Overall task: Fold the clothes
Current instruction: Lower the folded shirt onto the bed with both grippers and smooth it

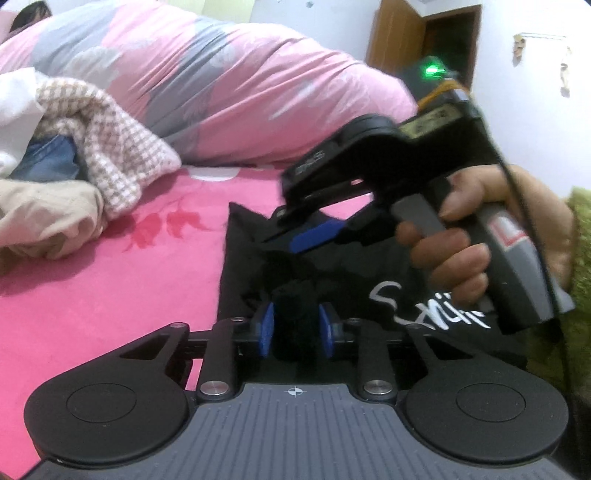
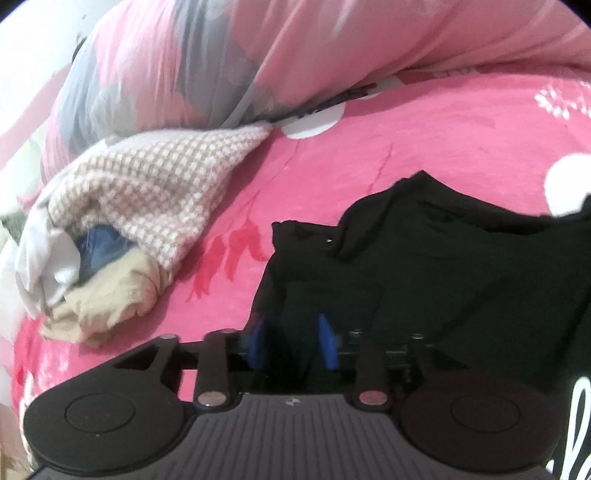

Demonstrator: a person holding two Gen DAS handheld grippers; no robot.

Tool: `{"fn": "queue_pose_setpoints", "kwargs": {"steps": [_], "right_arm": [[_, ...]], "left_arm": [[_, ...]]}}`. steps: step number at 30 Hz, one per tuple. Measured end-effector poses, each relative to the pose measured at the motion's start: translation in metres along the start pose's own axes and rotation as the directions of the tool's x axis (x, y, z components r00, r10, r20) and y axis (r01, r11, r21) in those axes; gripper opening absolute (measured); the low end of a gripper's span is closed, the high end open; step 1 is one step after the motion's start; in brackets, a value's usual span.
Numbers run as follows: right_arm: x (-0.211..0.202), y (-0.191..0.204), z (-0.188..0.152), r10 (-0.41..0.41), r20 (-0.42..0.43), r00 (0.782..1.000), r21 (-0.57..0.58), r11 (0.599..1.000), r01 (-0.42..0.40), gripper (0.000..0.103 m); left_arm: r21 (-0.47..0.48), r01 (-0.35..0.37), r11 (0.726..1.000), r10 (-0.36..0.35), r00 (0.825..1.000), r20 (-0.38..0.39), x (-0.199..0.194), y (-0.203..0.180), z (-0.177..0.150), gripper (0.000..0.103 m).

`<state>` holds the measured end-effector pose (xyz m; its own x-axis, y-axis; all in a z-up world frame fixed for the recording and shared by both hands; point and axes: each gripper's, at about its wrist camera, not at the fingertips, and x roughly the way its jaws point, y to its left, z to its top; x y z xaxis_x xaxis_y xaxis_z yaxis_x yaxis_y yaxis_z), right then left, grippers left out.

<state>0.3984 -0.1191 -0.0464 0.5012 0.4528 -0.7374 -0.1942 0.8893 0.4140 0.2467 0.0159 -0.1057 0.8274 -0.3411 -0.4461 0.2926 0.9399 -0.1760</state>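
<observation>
A black garment (image 1: 332, 280) with white lettering lies on the pink bed sheet; it also fills the right of the right wrist view (image 2: 443, 266). My left gripper (image 1: 295, 328) has a bunched fold of the black cloth between its blue pads (image 1: 266, 328). My right gripper (image 1: 295, 236), held in a hand, is over the garment's far edge with its blue pad closed on the black cloth. In the right wrist view its fingertips (image 2: 291, 343) have black cloth between them.
A pile of clothes lies to the left: a checked knit (image 1: 110, 147), beige cloth (image 1: 44, 218) and denim (image 1: 48, 158). A pink and grey duvet (image 1: 221, 81) is heaped behind. The pink sheet (image 1: 110, 295) stretches to the left. A wooden door (image 1: 424, 33) stands at the back right.
</observation>
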Motion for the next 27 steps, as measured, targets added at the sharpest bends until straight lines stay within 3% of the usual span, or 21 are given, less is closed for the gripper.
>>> {"fn": "queue_pose_setpoints", "kwargs": {"steps": [4, 7, 10, 14, 18, 21, 24, 27], "right_arm": [[-0.001, 0.005, -0.01, -0.042, -0.011, 0.999, -0.079, 0.996, 0.041, 0.037], [-0.006, -0.006, -0.02, -0.05, -0.002, 0.999, -0.057, 0.997, 0.05, 0.01], [-0.015, -0.025, -0.028, -0.058, 0.031, 0.998, 0.038, 0.998, 0.056, 0.006], [-0.025, -0.055, -0.031, -0.012, 0.069, 0.998, 0.209, 0.978, -0.002, 0.006], [-0.026, -0.059, -0.028, -0.014, 0.07, 0.997, 0.234, 0.972, -0.003, 0.008], [-0.025, -0.049, -0.018, -0.001, 0.086, 0.996, 0.195, 0.981, -0.016, 0.014], [-0.019, -0.027, -0.007, -0.017, 0.099, 0.995, 0.105, 0.994, 0.006, 0.036], [-0.009, -0.008, 0.0, -0.031, 0.094, 0.995, 0.015, 0.999, 0.03, 0.038]], "left_arm": [[0.055, 0.021, 0.998, -0.023, 0.999, 0.023, -0.004, -0.009, -0.002, 0.012], [0.102, 0.033, 0.994, -0.037, 0.999, 0.039, -0.007, -0.016, -0.004, 0.01], [0.153, 0.041, 0.987, -0.05, 0.997, 0.058, -0.01, -0.023, -0.006, 0.01], [0.202, 0.046, 0.978, -0.059, 0.996, 0.06, -0.011, -0.028, -0.008, 0.01], [0.204, 0.05, 0.978, -0.061, 0.997, 0.052, -0.01, -0.028, -0.009, 0.01], [0.199, 0.051, 0.979, -0.059, 0.998, 0.037, -0.008, -0.028, -0.009, 0.01], [0.192, 0.052, 0.98, -0.059, 0.998, 0.03, -0.008, -0.027, -0.01, 0.01], [0.189, 0.054, 0.98, -0.06, 0.998, 0.026, -0.008, -0.027, -0.01, 0.01]]}}
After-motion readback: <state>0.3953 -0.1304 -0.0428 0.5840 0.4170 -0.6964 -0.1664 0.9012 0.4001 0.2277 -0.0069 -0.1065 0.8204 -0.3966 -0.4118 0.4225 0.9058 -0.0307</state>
